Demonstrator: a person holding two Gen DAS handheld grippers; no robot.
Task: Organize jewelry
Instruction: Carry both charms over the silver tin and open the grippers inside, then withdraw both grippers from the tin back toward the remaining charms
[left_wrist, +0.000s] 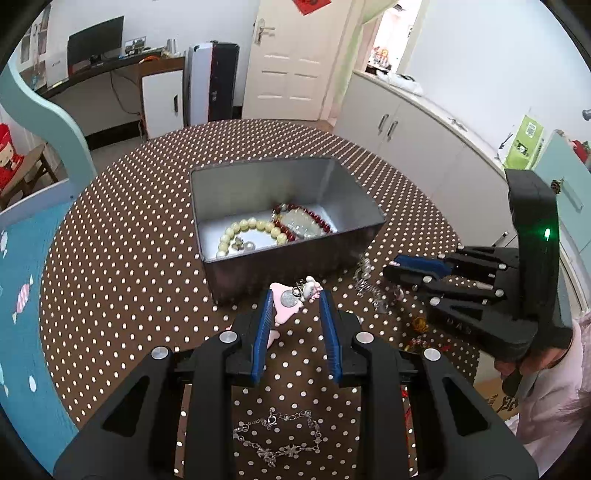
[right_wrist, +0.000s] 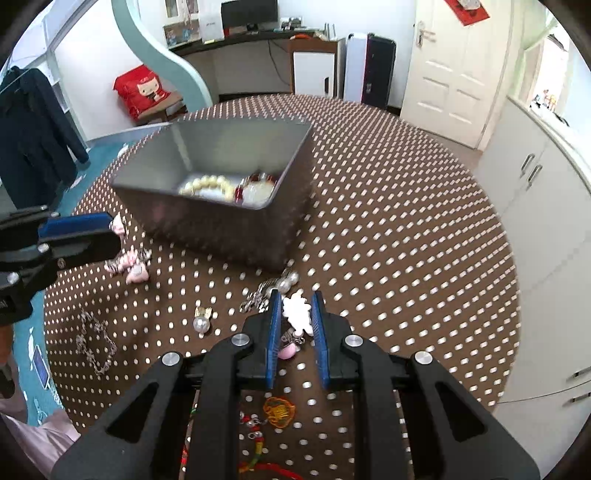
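A grey metal box (left_wrist: 288, 266) (right_wrist: 221, 225) stands on the dotted round table and holds cream beads (left_wrist: 243, 227) and red beads (left_wrist: 306, 214). Just in front of the box my left gripper (left_wrist: 296, 293) is shut on a pink charm keychain (left_wrist: 284, 314) with a silver disc; its other pink charms (right_wrist: 129, 264) trail onto the cloth. To the right of the box my right gripper (right_wrist: 295, 295) (left_wrist: 391, 267) points steeply down. Its blue pads are closed on a white charm (right_wrist: 297, 310), and a small pink ball (right_wrist: 288, 349) hangs beneath it.
A silver chain bracelet (left_wrist: 277, 435) (right_wrist: 94, 347) lies near me. A pearl pendant (right_wrist: 201, 321), a pearl-and-chain piece (right_wrist: 273, 286), an orange knot charm (right_wrist: 279, 410) and a red-yellow cord (right_wrist: 258, 454) lie around the right gripper. A pink sleeve (left_wrist: 554, 387) is at the right.
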